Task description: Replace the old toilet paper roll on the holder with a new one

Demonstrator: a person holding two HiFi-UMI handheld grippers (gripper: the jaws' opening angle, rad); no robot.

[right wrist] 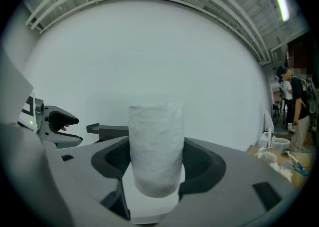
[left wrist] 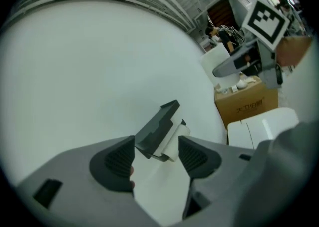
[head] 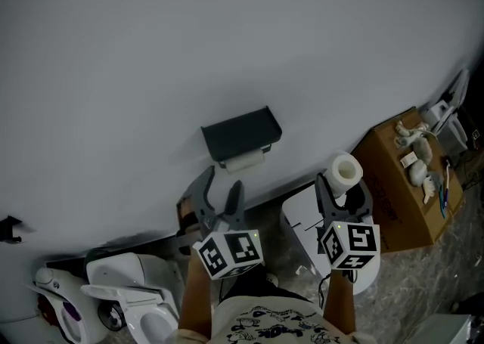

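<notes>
A dark holder [head: 242, 134] with a lid hangs on the white wall, and the old thin roll [head: 246, 161] sits under it. In the left gripper view the holder [left wrist: 157, 130] and the old roll [left wrist: 170, 143] show just beyond the jaws. My left gripper [head: 219, 191] is open and empty, a little below and left of the holder. My right gripper [head: 342, 190] is shut on a new white toilet paper roll [head: 345, 171], held upright to the holder's right. The new roll [right wrist: 156, 146] fills the space between the right jaws.
A brown cardboard box [head: 401, 184] with small items stands at the right by the wall. A white lidded bin [head: 306, 218] lies below the right gripper. A toilet [head: 128, 289] stands at lower left. People [right wrist: 294, 106] stand far off at the right.
</notes>
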